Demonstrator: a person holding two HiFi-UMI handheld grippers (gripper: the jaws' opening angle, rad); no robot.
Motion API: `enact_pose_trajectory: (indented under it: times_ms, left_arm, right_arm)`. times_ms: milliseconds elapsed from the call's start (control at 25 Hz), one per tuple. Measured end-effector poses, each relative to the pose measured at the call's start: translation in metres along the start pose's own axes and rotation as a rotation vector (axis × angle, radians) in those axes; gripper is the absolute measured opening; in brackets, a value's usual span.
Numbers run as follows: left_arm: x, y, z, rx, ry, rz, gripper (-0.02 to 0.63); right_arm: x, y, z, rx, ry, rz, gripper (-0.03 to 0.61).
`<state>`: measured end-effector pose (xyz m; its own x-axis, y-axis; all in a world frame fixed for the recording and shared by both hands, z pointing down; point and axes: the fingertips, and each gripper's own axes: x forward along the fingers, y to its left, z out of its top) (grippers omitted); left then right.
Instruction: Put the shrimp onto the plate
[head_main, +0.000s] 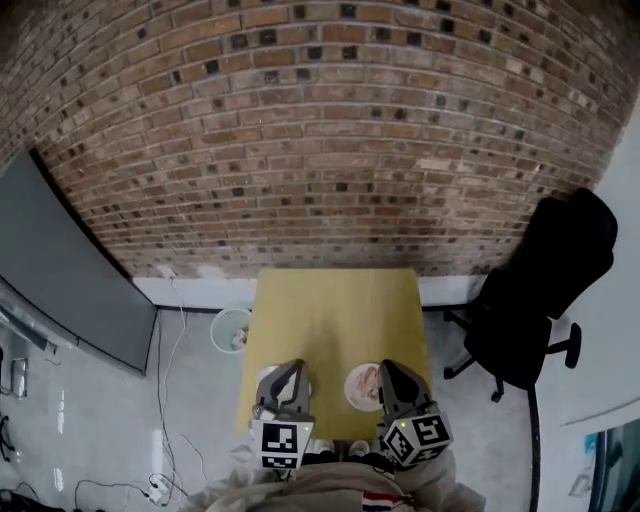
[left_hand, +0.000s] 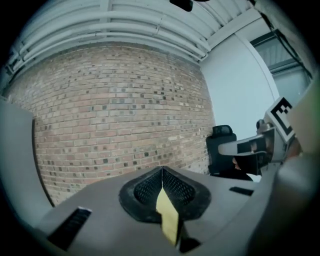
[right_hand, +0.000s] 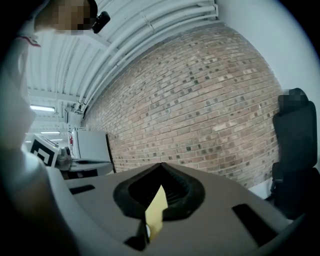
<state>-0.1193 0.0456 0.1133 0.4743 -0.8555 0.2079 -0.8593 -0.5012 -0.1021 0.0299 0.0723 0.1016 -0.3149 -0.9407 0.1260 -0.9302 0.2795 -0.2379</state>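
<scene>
The shrimp shows as a small pinkish shape on the white plate, near the near edge of the yellow table. It is too small to tell its long axis. The plate lies between the two grippers and just left of the right gripper, so that is the nearer one. The left gripper hangs over something white that I cannot identify.

Both grippers are held above the table and point about level at the brick wall, not down at the plate. In each gripper view the jaws are pressed together at the tips with nothing between them, and only a sliver of yellow table shows below. The task looks done.

The table is otherwise bare. A black office chair stands at the right, a round bin at the table's left, and a grey panel further left.
</scene>
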Motion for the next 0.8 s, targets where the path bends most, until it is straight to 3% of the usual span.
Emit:
enact_pose_trajectory:
  times_ms: [280, 800]
  left_arm:
    - [-0.002, -0.015, 0.050, -0.015, -0.101, 0.008, 0.012]
    - [0.016, -0.017, 0.077, -0.023, -0.148, 0.016, 0.012]
  right_arm:
    - [-0.011, -0.009, 0.035, -0.021, -0.042, 0.013, 0.025]
    - [-0.008, -0.015, 0.061, -0.048, -0.072, 0.035, 0.025]
